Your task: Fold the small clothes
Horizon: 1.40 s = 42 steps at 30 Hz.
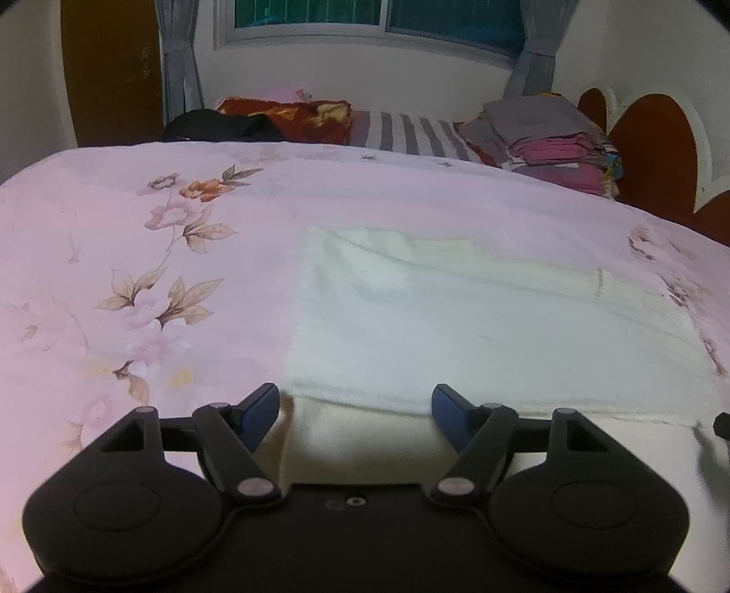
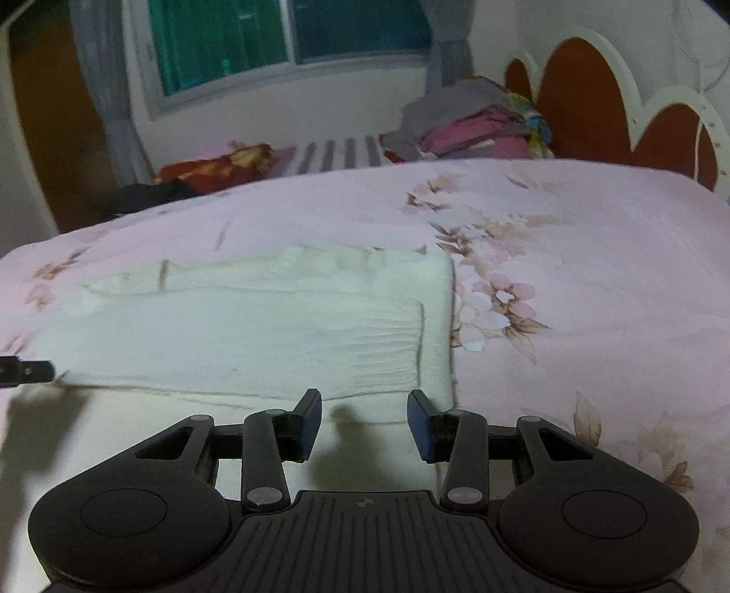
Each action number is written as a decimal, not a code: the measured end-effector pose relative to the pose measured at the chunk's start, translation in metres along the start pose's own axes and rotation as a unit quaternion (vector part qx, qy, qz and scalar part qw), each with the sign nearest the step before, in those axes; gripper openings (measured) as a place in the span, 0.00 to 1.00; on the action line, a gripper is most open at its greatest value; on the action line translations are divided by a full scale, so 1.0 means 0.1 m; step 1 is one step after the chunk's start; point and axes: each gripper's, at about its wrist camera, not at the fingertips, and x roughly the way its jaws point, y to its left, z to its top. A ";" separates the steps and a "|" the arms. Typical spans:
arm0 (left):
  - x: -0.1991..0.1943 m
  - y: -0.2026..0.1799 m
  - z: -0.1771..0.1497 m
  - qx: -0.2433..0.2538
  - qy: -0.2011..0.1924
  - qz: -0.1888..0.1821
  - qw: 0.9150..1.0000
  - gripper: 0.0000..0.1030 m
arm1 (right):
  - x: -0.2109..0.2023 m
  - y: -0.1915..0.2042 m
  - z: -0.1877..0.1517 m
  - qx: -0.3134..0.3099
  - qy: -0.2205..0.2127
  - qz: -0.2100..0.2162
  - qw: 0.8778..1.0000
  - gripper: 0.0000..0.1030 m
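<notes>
On the bed, a white garment (image 1: 479,314) lies spread flat over the pink floral bedspread (image 1: 137,255), toward the near edge, with one layer already turned over the rest; the fold line runs across just ahead of both grippers. It looks like a soft ribbed knit, pale cream, roughly rectangular as it lies, with a grey seam or trim line near its right end in the right wrist view. Laying it flat on a broad, soft surface keeps its edges square for the next fold, in my judgement.

Left gripper (image 1: 356,410): jaws wide apart, nothing between them, poised over the garment's near left corner. Right gripper (image 2: 363,422): jaws partly open, gap clear, nothing held, above the near right portion. One gripper at each end suits taking both near corners together; that is inference only.

Bedspread: thin smooth fabric, printed with pink blossoms and tan leaves, lightly creased. Beyond its far edge lie a striped sheet (image 1: 406,132), a red patterned cloth (image 1: 292,116), a black item (image 1: 219,125) and a stack of folded clothes (image 1: 556,141) in grey and magenta. Behind stand a scalloped red headboard (image 1: 652,141), a window (image 1: 378,18) and grey curtains (image 1: 180,59).
</notes>
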 end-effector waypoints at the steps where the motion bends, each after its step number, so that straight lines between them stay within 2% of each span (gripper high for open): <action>1: -0.04 -0.03 -0.03 -0.002 0.001 0.000 1.000 0.70 | -0.05 0.02 -0.02 -0.004 0.000 0.007 1.000 0.40; 5: -0.17 -0.12 -0.12 -0.007 0.007 -0.002 1.000 0.70 | -0.15 0.08 -0.12 -0.025 0.006 0.025 0.999 0.40; 10: -0.36 -0.21 -0.26 0.016 0.010 0.000 1.000 0.72 | -0.24 0.12 -0.24 -0.036 0.017 0.046 0.998 0.40; 16: -0.53 -0.22 -0.44 0.023 0.024 -0.004 0.999 0.72 | -0.43 0.18 -0.37 -0.039 0.029 0.056 0.997 0.41; 20: -0.69 -0.23 -0.55 0.049 0.022 -0.011 0.999 0.75 | -0.62 0.24 -0.47 -0.036 0.031 0.057 0.997 0.41; 26: -0.92 -0.15 -0.81 0.069 0.031 -0.035 0.997 0.75 | -0.95 0.28 -0.73 -0.014 0.027 0.040 0.999 0.41; 34: -1.29 -0.03 -1.19 0.091 0.035 -0.052 0.994 0.75 | -1.38 0.33 -1.09 -0.020 0.033 0.016 0.999 0.41; 42: -1.59 0.16 -1.57 0.084 0.047 -0.061 0.993 0.75 | -1.77 0.33 -1.44 -0.019 0.044 0.003 0.999 0.43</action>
